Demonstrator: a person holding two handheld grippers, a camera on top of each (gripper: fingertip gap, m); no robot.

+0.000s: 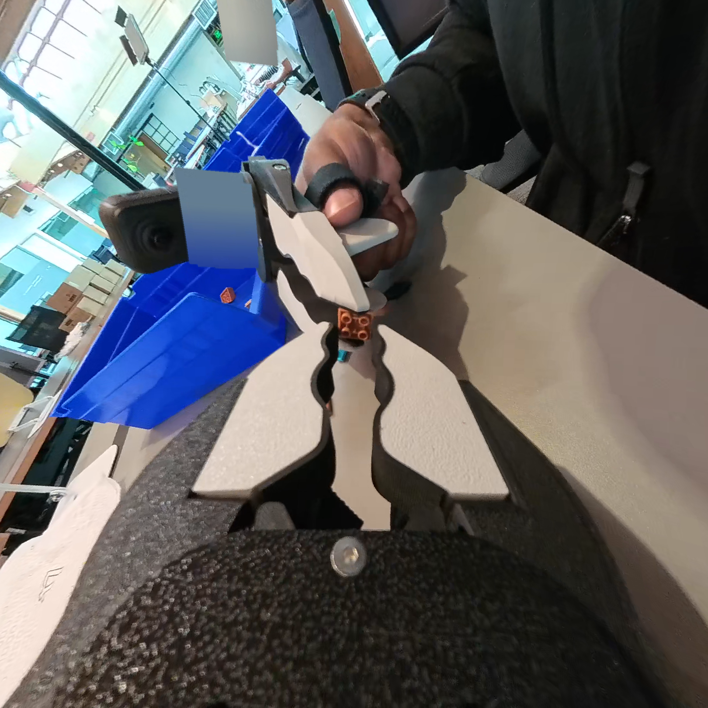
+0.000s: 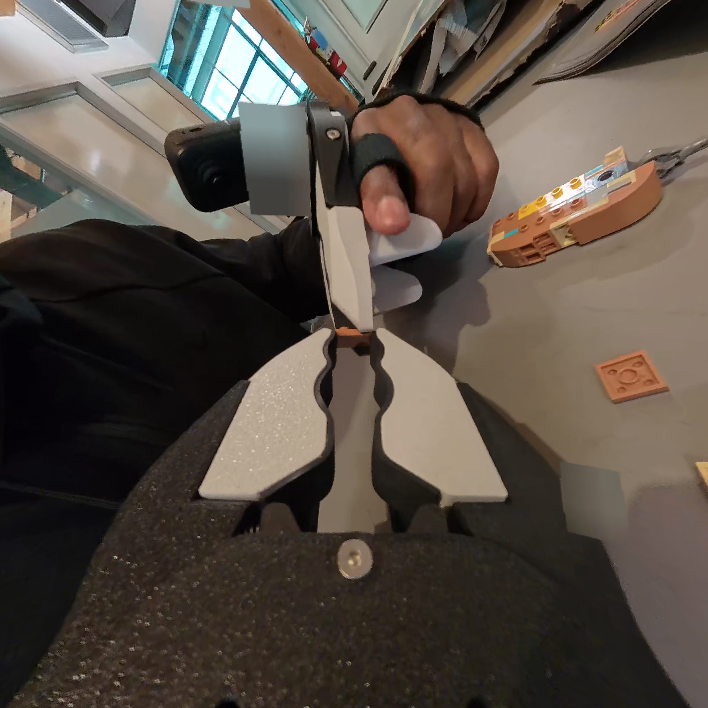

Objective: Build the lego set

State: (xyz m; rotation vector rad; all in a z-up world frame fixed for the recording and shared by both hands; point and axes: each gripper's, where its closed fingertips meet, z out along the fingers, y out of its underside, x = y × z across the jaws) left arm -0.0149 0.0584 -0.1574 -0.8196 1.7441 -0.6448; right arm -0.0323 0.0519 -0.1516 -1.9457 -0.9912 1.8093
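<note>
A small brown brick, its hollow underside towards the left camera, sits between the tips of my left gripper. A teal bit shows just below it. My right gripper comes in from above, and its closed tips touch the same brick. In the right wrist view the brown brick sits between my right gripper's tips, with the left gripper pressing down on it. Both grippers are held above the grey table.
Blue bins stand to the left, one with a red-brown brick inside. A partly built brown model, a square brown plate and a metal tool lie on the table. A person in a black jacket is close behind. Only a small space, under 4 cm, lies between the two pairs of fingers.
</note>
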